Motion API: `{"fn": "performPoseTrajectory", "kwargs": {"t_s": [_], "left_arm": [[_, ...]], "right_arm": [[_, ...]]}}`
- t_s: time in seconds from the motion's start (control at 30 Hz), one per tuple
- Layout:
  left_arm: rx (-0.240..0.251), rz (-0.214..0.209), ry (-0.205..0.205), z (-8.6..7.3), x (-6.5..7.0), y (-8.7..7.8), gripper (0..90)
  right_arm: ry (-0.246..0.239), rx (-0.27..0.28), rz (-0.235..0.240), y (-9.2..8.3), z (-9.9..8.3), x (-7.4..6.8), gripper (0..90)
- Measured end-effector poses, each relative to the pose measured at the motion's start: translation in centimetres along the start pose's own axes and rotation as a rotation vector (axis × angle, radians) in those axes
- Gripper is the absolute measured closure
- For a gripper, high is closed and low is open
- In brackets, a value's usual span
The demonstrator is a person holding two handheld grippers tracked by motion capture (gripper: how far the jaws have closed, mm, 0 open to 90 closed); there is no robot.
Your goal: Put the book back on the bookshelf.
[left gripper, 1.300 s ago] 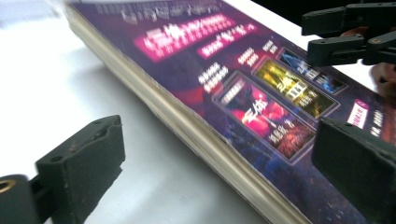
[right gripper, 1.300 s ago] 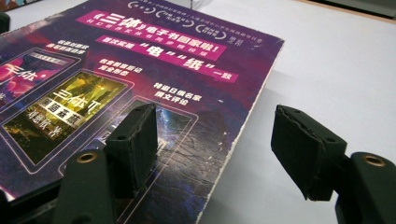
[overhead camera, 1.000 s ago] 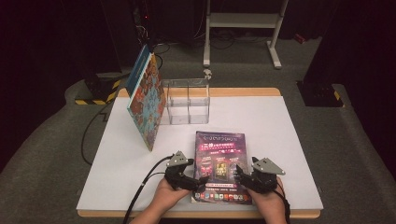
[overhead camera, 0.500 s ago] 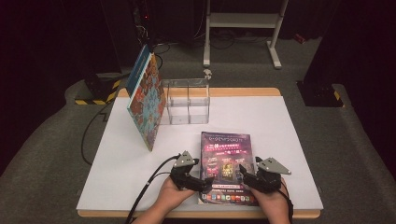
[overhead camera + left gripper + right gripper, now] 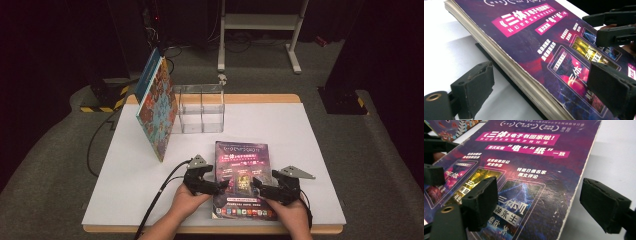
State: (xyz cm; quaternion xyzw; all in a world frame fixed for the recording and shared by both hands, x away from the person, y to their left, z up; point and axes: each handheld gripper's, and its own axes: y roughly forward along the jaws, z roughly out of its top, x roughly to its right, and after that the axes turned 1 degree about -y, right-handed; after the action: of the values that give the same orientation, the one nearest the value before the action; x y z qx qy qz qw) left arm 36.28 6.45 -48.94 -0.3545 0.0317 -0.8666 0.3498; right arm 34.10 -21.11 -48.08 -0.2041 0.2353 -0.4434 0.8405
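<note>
A purple book (image 5: pixel 242 165) with pink banners lies flat near the front edge of the white table (image 5: pixel 305 145). My left gripper (image 5: pixel 222 186) sits at its near left side. In the left gripper view the open jaws (image 5: pixel 544 92) straddle the book's (image 5: pixel 529 42) thick page edge without pressing it. My right gripper (image 5: pixel 257 182) is at the near right side. Its jaws (image 5: pixel 542 202) have just been opening, and the right edge of the book (image 5: pixel 536 162) lies between them untouched. Each gripper view also catches the other gripper: the right one (image 5: pixel 614 30) and the left one (image 5: pixel 434 160).
A colourful picture book (image 5: pixel 157 107) leans upright against a clear two-compartment box (image 5: pixel 200 107) at the back left of the table. A black cable (image 5: pixel 160 195) trails from the left gripper over the front edge. A metal stand (image 5: pixel 260 30) is on the floor behind.
The purple book has shifted a little to the right on the table. Both hands have stayed at its near end.
</note>
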Motion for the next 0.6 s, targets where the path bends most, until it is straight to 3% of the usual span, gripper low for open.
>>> {"fn": "performPoseTrajectory", "kwargs": {"t_s": [0.1, 0.33, 0.47, 0.6], "left_arm": [[-0.008, -0.005, -0.029, 0.0, 0.0, 0.3, 6.8], [-0.047, -0.007, -0.011, 0.0, 0.5, 0.9, 6.9], [-0.042, 0.002, 0.003, 0.0, 0.7, 0.8, 9.0], [0.001, 0.019, 0.024, 0.2, 0.9, 0.3, 18.1]], "right_arm": [[0.034, -0.018, 0.030, 0.5, 0.2, 0.3, 11.8], [0.063, -0.057, 0.095, 1.2, 0.5, 0.8, 11.9], [0.025, -0.059, 0.058, 0.9, 0.7, 0.2, 13.1], [0.012, -0.050, 0.039, 0.6, 0.7, 0.0, 18.5]]}}
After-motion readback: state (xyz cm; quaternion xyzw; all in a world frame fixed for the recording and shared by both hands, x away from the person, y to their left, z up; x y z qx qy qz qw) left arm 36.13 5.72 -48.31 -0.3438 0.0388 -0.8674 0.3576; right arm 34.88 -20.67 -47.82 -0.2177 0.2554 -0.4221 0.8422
